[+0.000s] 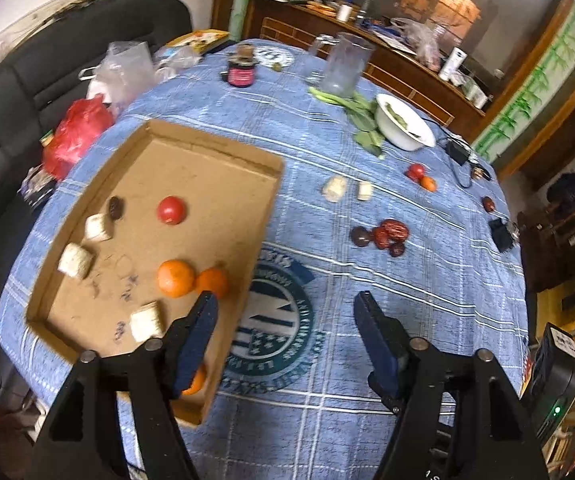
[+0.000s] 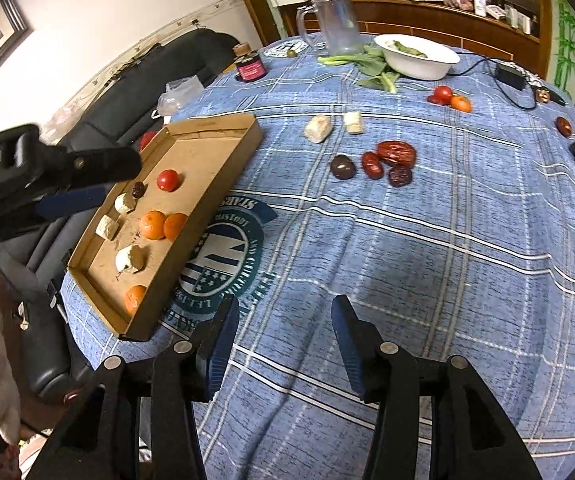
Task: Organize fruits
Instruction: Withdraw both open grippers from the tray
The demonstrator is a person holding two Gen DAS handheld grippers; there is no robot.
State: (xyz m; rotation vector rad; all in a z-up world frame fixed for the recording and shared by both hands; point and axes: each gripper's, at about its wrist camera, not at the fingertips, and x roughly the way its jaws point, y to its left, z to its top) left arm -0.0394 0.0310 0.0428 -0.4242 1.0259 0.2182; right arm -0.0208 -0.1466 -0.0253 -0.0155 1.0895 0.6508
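Note:
A shallow cardboard tray (image 1: 215, 146) (image 2: 203, 160) lies on the left of the blue cloth. It holds a tomato (image 1: 171, 210), three oranges (image 1: 175, 278), a dark date (image 1: 116, 208) and three pale blocks (image 1: 74, 260). Loose on the cloth further off are a cluster of dates (image 1: 387, 234) (image 2: 391, 160), two pale pieces (image 1: 334, 189) (image 2: 318, 128), and a tomato with a small orange (image 1: 421, 176) (image 2: 449, 98). My left gripper (image 1: 285, 300) (image 2: 125, 180) is open over the tray's near right edge, holding nothing. My right gripper (image 2: 284, 304) is open and holds nothing above bare cloth.
A white bowl (image 1: 405, 128) (image 2: 419, 60), leafy greens (image 2: 375, 70), a clear jug (image 1: 345, 64) (image 2: 337, 26) and a pink jar (image 1: 241, 72) stand at the far side. A black adapter (image 2: 509, 74) with cable lies right. A dark sofa (image 1: 47, 64) and a red bag (image 1: 79, 132) border the left.

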